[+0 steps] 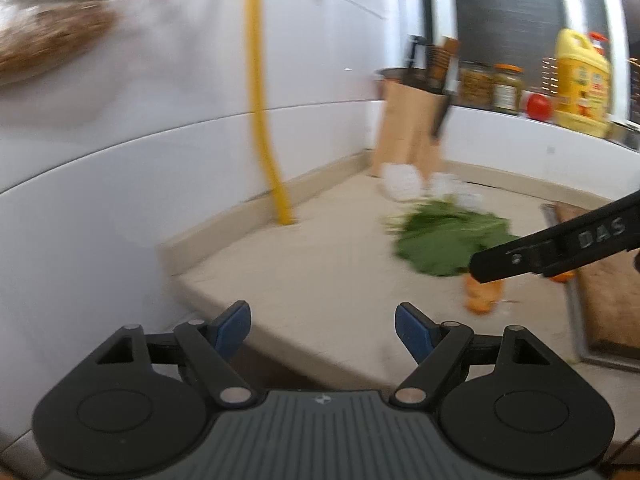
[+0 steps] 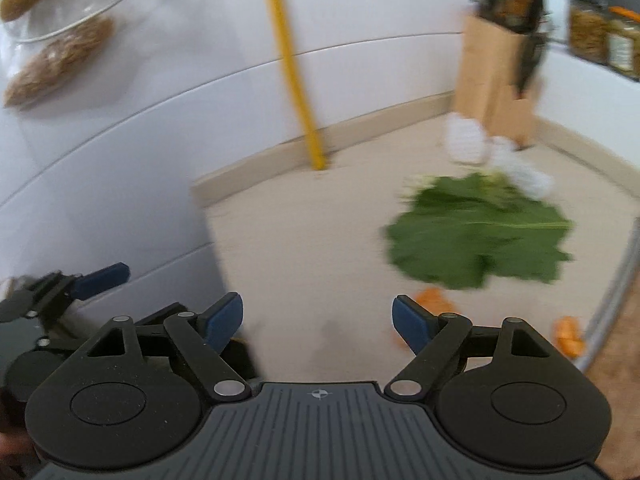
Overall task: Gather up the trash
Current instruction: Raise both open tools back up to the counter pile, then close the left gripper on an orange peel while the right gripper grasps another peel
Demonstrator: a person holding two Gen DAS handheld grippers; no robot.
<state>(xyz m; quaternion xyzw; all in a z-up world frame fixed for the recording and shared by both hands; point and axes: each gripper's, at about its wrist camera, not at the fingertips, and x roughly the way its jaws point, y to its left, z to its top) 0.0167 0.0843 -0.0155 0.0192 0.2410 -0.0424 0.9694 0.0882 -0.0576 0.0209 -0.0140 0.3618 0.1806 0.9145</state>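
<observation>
Scraps lie on a beige counter [image 1: 320, 264]: a heap of green leaves [image 1: 452, 236] [image 2: 480, 232], orange peel pieces [image 1: 482, 296] [image 2: 568, 334] in front of it, and white crumpled bits [image 1: 400, 180] [image 2: 466, 140] behind it. My left gripper [image 1: 323, 328] hangs open and empty over the counter's near left corner. My right gripper [image 2: 316, 320] is also open and empty, short of the leaves; another peel [image 2: 434, 300] lies just past its right pad. A black finger [image 1: 560, 248] of the right gripper crosses over the peel in the left wrist view. All of it is motion-blurred.
A yellow pipe [image 1: 260, 100] rises from the counter by the white wall. A knife block [image 1: 408, 128] stands in the back corner, with jars [image 1: 508, 88], a yellow bottle [image 1: 582, 80] and a red fruit [image 1: 539, 106] on the ledge. A board [image 1: 612, 280] lies at right. Baked goods [image 2: 60, 60] hang upper left.
</observation>
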